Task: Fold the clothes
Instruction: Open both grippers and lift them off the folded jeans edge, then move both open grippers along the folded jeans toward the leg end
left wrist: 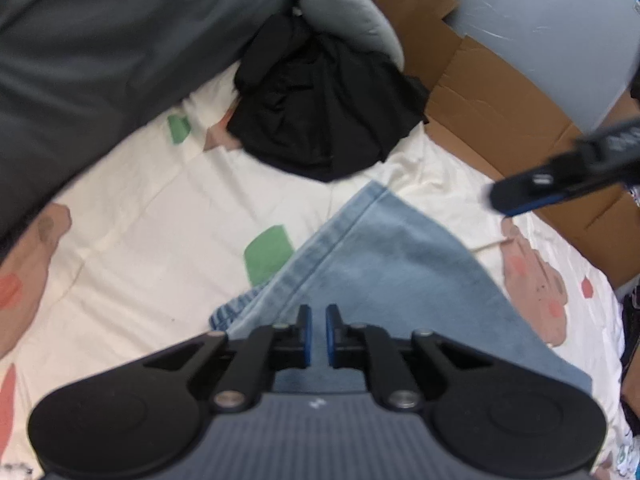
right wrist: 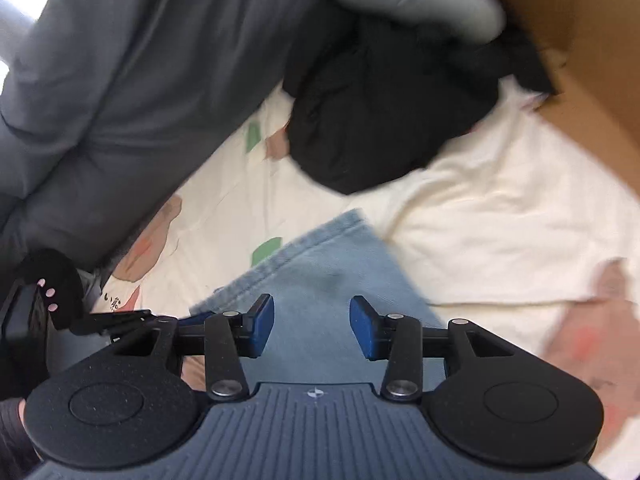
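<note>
Right, denim piece (left wrist: pixel 384 264) lies flat near you on the bedsheet (left wrist: pixel 132 240); left gripper (left wrist: pixel 318 336) nearly together, nothing visibly clamped, right gripper (right wrist: pixel 312 326) apart above it. Heavy, stiffish, grippy: pinch the seamed hem at the far corner

The right gripper (right wrist: pixel 312 326) hung over the light blue jeans (right wrist: pixel 320 276) with its blue pads (right wrist: pixel 366 330) spread wide — nothing between them. The jeans lay on a cream printed sheet (right wrist: pixel 500 220). Beyond sat a crumpled black garment (right wrist: pixel 384 120), a grey duvet (right wrist: pixel 140 72) to its left — cardboard (right wrist: pixel 592 60) to its right.
</note>
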`<action>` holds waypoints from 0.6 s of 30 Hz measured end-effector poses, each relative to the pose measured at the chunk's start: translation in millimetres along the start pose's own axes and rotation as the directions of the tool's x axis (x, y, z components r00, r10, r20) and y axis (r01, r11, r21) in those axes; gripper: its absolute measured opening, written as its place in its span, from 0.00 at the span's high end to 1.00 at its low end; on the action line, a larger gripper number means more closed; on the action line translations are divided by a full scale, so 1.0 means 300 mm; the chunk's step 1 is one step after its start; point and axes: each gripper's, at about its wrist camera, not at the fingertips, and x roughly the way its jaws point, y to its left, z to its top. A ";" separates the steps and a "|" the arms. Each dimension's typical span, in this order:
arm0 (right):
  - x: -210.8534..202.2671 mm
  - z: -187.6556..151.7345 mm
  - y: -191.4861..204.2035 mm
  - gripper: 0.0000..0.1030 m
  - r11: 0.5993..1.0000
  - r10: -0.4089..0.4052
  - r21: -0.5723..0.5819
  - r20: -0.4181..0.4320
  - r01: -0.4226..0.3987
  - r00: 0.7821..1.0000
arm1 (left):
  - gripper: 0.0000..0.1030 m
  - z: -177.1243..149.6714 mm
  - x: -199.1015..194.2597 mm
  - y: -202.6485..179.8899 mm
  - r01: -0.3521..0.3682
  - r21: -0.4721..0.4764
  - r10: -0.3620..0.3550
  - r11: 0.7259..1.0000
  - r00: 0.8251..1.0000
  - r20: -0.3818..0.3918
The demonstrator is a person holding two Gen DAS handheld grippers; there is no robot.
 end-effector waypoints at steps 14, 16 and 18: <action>-0.742 -0.365 -0.265 0.38 0.977 -0.157 0.183 0.246 0.113 0.956 | 0.52 0.136 -0.259 -0.235 -0.078 0.035 0.080 0.996 0.995 -0.052; -0.806 -0.422 -0.273 0.38 0.974 -0.159 0.201 0.272 0.105 0.949 | 0.52 0.161 -0.294 -0.260 -0.097 0.029 0.098 0.995 0.994 -0.052; -0.862 -0.476 -0.278 0.38 0.972 -0.163 0.214 0.294 0.101 0.942 | 0.52 0.178 -0.334 -0.287 -0.109 0.016 0.110 0.994 0.993 -0.045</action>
